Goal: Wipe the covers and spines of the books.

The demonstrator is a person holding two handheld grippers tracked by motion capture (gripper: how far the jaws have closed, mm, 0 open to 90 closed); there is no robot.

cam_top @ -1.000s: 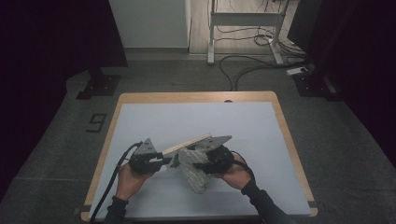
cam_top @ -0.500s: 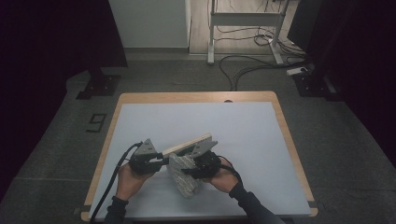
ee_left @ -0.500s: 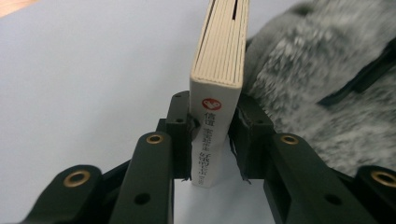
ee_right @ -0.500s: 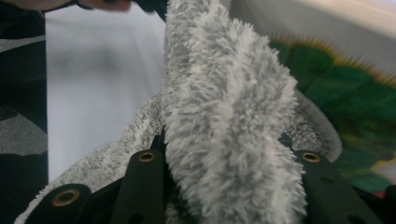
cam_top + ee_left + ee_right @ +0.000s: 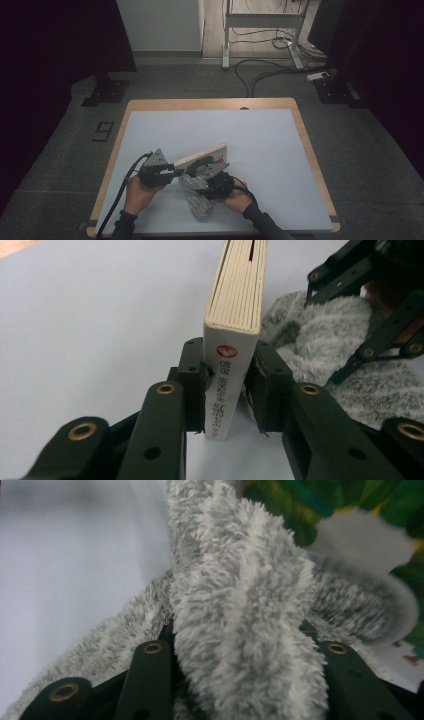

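The grey fleece cloth (image 5: 199, 200) lies bunched just right of the book (image 5: 202, 159) — soft, light, best pinched at a thick fold. Right gripper (image 5: 240, 645) clamps such a fold; left gripper (image 5: 227, 385) grips the stiff book's spine.

One book, one fuzzy cloth, two claws, one table.

I count a single book (image 5: 235, 340), its spine pinched in my left claw (image 5: 230, 390), and a single grey fuzzy cloth (image 5: 240, 610), a fold of it bunched between the jaws of my right claw (image 5: 240, 680). That makes two claws, one in each of my two hands, and both things sit over the one table (image 5: 260, 135).
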